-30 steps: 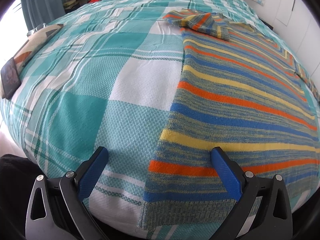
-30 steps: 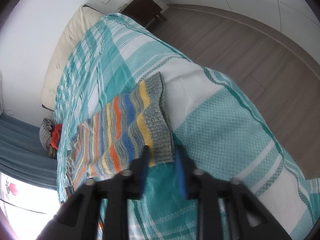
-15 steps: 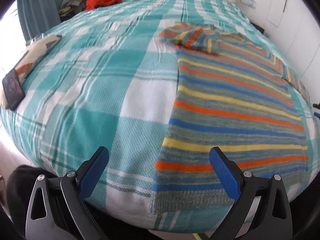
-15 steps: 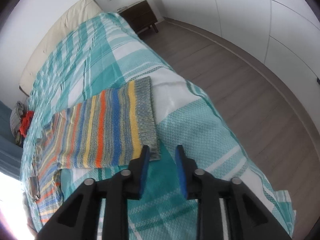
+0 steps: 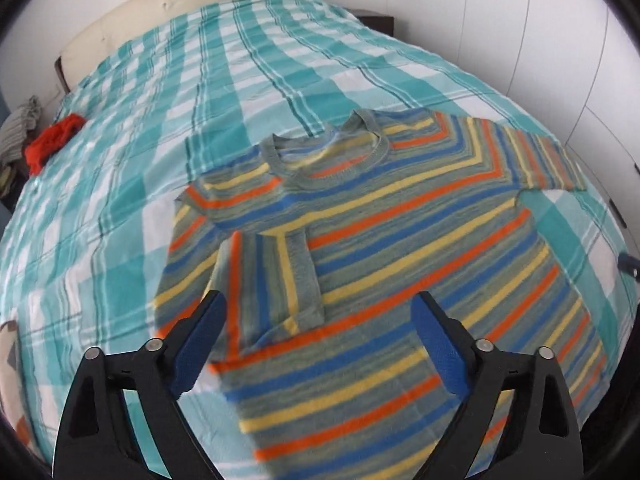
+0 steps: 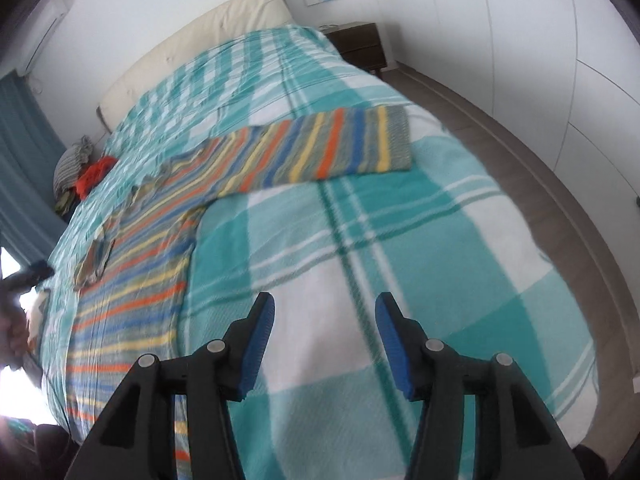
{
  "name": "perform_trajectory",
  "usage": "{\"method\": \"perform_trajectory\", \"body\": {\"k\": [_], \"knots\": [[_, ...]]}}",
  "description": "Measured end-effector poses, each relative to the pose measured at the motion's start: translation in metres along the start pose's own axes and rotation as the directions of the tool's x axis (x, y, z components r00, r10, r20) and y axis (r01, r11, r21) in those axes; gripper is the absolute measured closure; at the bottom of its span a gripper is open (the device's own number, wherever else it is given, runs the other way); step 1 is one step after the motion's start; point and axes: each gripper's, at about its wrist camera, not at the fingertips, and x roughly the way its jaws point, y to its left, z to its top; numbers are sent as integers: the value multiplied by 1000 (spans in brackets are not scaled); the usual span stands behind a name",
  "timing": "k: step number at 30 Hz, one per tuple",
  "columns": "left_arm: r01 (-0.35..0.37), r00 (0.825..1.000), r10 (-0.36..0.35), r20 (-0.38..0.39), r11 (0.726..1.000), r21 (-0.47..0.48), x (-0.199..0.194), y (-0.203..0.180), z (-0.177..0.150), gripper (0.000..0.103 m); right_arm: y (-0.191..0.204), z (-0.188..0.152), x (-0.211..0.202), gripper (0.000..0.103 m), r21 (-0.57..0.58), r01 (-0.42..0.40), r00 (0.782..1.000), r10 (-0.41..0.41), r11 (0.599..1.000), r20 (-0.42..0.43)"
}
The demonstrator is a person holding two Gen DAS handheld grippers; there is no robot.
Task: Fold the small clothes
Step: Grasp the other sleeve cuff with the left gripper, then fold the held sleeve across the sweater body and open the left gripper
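Two grippers are held wide apart at the jaws and nothing is gripped by either; the left gripper point(image 5: 320, 340) is poised above the lower body of the striped sweater point(image 5: 380, 240), while the right gripper point(image 6: 324, 344) is held over bare bedspread point(image 6: 400, 240), well apart from the outstretched sleeve point(image 6: 340, 148). The sweater is laid flat on the bed, neckline toward the headboard point(image 5: 180, 12); one sleeve is already folded inward across the chest point(image 5: 272, 280), so the fold is judged to be at an early stage; the other sleeve remains spread sideways, and the body has not yet been doubled over. The garment is a soft, fine-ribbed knit in orange, yellow and blue bands on grey-green, with a ribbed round collar point(image 5: 332, 152) and cuff; it is expected to drape limply and crease easily. The bedspread is a woven teal-and-white plaid with a waffle texture; a heap of clothes point(image 5: 44, 144), red and grey, is piled at the far edge.
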Motion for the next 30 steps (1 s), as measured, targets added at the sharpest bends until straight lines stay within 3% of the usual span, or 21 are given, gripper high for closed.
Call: {"method": "perform_trajectory", "body": {"k": [3, 5, 8, 10, 11, 14, 17, 19, 21, 22, 24, 25, 26, 28, 29, 30], "knots": [[12, 994, -11, -105, 1000, 6, 43, -1, -1, 17, 18, -20, 14, 50, -20, -38, 997, 36, 999, -68], [44, 977, -46, -210, 999, -18, 62, 3, -18, 36, 28, -25, 20, 50, -47, -62, 994, 57, 997, -92], [132, 962, -133, -238, 991, -21, 46, 8, -50, 39, 37, -28, 20, 50, -111, -55, 995, 45, 992, -85], [229, 933, -218, -286, 973, 5, 30, 6, -66, 39, 38, -29, 19, 50, -120, -50, 996, 41, 991, -76], [238, 932, -222, -286, 971, 24, 21, 5, -69, 38, 37, -29, 20, 50, -118, -47, 997, 39, 992, -74], [153, 971, -150, -187, 988, 6, 2, 11, -55, 30, 35, -27, 22, 50, -102, -52, 996, 44, 993, -71], [112, 988, -116, -103, 993, -44, 7, 10, -30, 29, 33, -25, 26, 50, -86, -53, 996, 46, 995, -75], [78, 986, -75, -148, 997, 13, 29, -6, -23, 29, 33, -25, 27, 50, -81, -50, 996, 44, 995, -76], [39, 968, -20, -250, 997, 72, 59, -15, -26, 33, 33, -25, 25, 50, -83, -45, 997, 39, 995, -72], [32, 961, -16, -276, 998, 52, 67, -10, -30, 34, 34, -25, 25, 50, -84, -43, 997, 37, 996, -71], [46, 968, -64, -244, 996, -79, 65, 6, -32, 44, 33, -26, 22, 50, -76, -46, 997, 40, 996, -67], [43, 971, -77, -226, 987, -154, 60, 18, -34, 80, 32, -26, 21, 50, -73, -49, 997, 44, 996, -65], [49, 972, -98, -213, 973, -225, 54, 33, -35, 99, 32, -26, 20, 50, -70, -50, 997, 46, 996, -62], [68, 985, -121, -125, 929, -363, 28, 71, -41, 100, 30, -25, 19, 50, -66, -50, 997, 47, 997, -57], [72, 992, -112, -65, 895, -441, 10, 96, -47, 100, 30, -24, 19, 50, -63, -52, 997, 49, 997, -57], [81, 995, -97, -3, 842, -533, -8, 126, -56, 100, 29, -24, 20, 50, -58, -54, 997, 51, 997, -56]]}}
